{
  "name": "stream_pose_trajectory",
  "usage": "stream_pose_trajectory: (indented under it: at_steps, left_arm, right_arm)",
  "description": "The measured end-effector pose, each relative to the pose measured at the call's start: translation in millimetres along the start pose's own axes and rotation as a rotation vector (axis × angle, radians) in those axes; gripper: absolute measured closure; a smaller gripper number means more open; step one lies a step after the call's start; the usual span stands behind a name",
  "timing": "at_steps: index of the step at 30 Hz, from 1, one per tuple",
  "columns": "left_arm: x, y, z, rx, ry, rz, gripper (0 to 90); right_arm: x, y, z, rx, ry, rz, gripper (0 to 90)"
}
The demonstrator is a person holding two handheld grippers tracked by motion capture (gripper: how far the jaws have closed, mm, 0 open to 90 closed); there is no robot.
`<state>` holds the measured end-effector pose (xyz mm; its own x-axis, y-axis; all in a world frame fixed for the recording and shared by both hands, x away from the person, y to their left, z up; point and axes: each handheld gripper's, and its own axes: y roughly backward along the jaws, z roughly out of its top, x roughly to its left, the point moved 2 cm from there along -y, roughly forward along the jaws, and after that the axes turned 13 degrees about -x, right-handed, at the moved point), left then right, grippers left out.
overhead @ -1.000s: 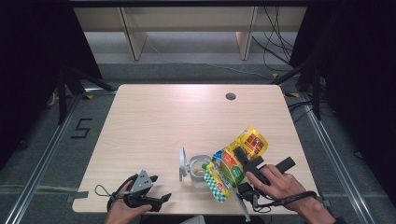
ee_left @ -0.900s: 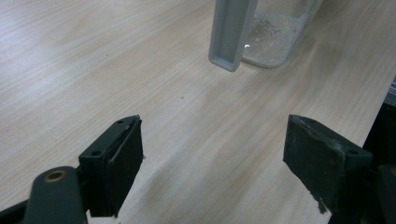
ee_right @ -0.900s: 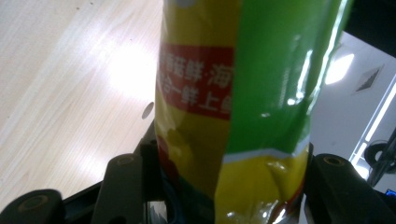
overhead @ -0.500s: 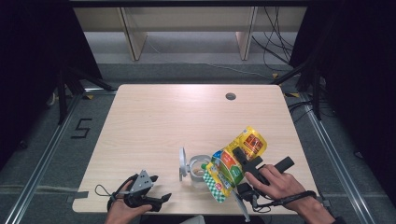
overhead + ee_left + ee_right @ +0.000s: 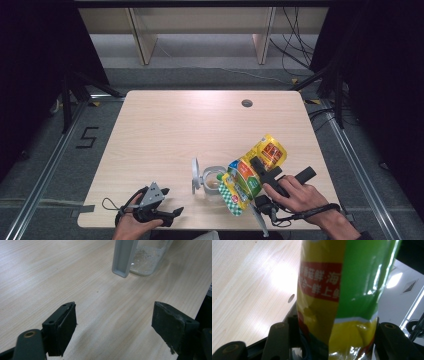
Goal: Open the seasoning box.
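The right gripper (image 5: 257,172) is clamped on a glossy yellow-and-green printed plastic snack bag (image 5: 252,172), its two black jaws pressing the bag's sides, as the right gripper view confirms (image 5: 337,340). In that view the bag (image 5: 339,290) stands between the jaws and carries a red band with pale lettering. In the high view the bag is held tilted above the near right part of the pale wooden table (image 5: 175,130), its lower end over a clear glass jar (image 5: 214,181). The jar stands on the table with a grey hinged lid (image 5: 195,175) swung open on its left side. In the left gripper view the jar's base (image 5: 147,257) holds pale grains, and the lid's edge (image 5: 123,257) hangs just in front of it.

The left gripper (image 5: 167,216) rests at the near left table edge, well apart from the jar. Its jaws stand wide apart with nothing between them (image 5: 113,332).
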<state>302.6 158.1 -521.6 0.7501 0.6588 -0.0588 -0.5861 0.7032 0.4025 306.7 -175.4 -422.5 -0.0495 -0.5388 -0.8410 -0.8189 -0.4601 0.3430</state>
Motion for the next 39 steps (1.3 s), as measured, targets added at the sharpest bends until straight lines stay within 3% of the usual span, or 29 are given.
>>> stream_pose_trajectory:
  at_steps: [2, 4, 6, 10, 13, 16, 18, 19, 20, 22, 23, 24, 25, 27, 29, 31, 39]
  left_arm:
    - [0.4, -0.7, 0.0, -0.004, -0.001, 0.009, 19.4]
    - [4.0, 1.0, 0.5, 0.018, -0.047, -0.001, 19.4]
    - [4.1, 1.1, 0.5, 0.017, -0.049, 0.0, 19.3]
    - [2.8, 0.6, 0.6, 0.009, -0.042, 0.018, 19.2]
    - [0.2, -0.6, 0.0, -0.003, -0.002, 0.005, 19.2]
    - [0.4, -0.6, 0.3, -0.004, -0.002, 0.007, 19.2]
    - [1.8, 0.4, 1.0, 0.0, -0.03, -0.003, 19.2]
    - [0.6, -0.7, 0.4, -0.014, -0.01, -0.002, 19.2]
    - [2.1, -0.4, -0.2, 0.005, -0.025, 0.022, 19.2]
    - [4.3, 2.0, 1.7, 0.03, -0.052, -0.002, 19.2]
    - [2.3, -0.3, 0.7, -0.002, -0.041, 0.02, 19.2]
    - [0.0, -0.8, 0.1, -0.007, 0.002, 0.004, 19.2]
    - [0.0, -0.7, 0.2, -0.005, 0.002, 0.003, 19.2]
    - [2.4, 0.8, 1.1, 0.007, -0.038, -0.003, 19.2]
    - [1.5, 0.0, 1.0, -0.003, -0.026, 0.0, 19.2]
    - [3.7, 0.6, 1.0, 0.013, -0.047, 0.009, 19.2]
    - [2.0, -0.1, 0.8, 0.002, -0.029, -0.004, 19.2]
  right_arm:
    - [-1.1, -0.3, -0.1, 0.0, 0.006, -0.003, 51.0]
    - [-1.3, 0.3, -0.1, 0.001, 0.011, -0.003, 51.1]
    - [-1.5, 1.3, -0.8, 0.0, 0.012, 0.004, 51.1]
    - [-1.4, 1.4, -0.5, -0.006, 0.009, -0.001, 51.1]
    - [-2.7, 1.7, -0.7, -0.005, 0.015, -0.006, 51.2]
    - [-3.5, 2.4, -1.5, -0.005, 0.016, -0.007, 51.2]
    - [-4.0, 2.9, -2.1, 0.0, 0.023, -0.002, 51.2]
    - [-3.5, 2.8, -2.3, -0.001, 0.022, -0.004, 51.2]
    - [-3.0, 2.7, -2.5, -0.002, 0.02, -0.006, 51.2]
    - [-3.1, 3.0, -2.6, 0.0, 0.024, -0.001, 51.2]
    - [-2.7, 3.3, -2.5, -0.001, 0.021, 0.001, 51.2]
    - [-2.2, 3.1, -2.2, -0.004, 0.017, -0.005, 51.2]
    - [-2.4, 3.0, -2.1, -0.006, 0.019, -0.006, 51.2]
    - [-3.1, 3.3, -1.7, -0.004, 0.027, -0.004, 51.2]
    - [-3.3, 3.4, -1.5, -0.004, 0.029, -0.004, 51.2]
    - [-3.1, 3.1, -1.7, -0.006, 0.027, -0.003, 51.2]
    - [-2.7, 1.8, -1.1, -0.012, 0.021, -0.006, 51.2]
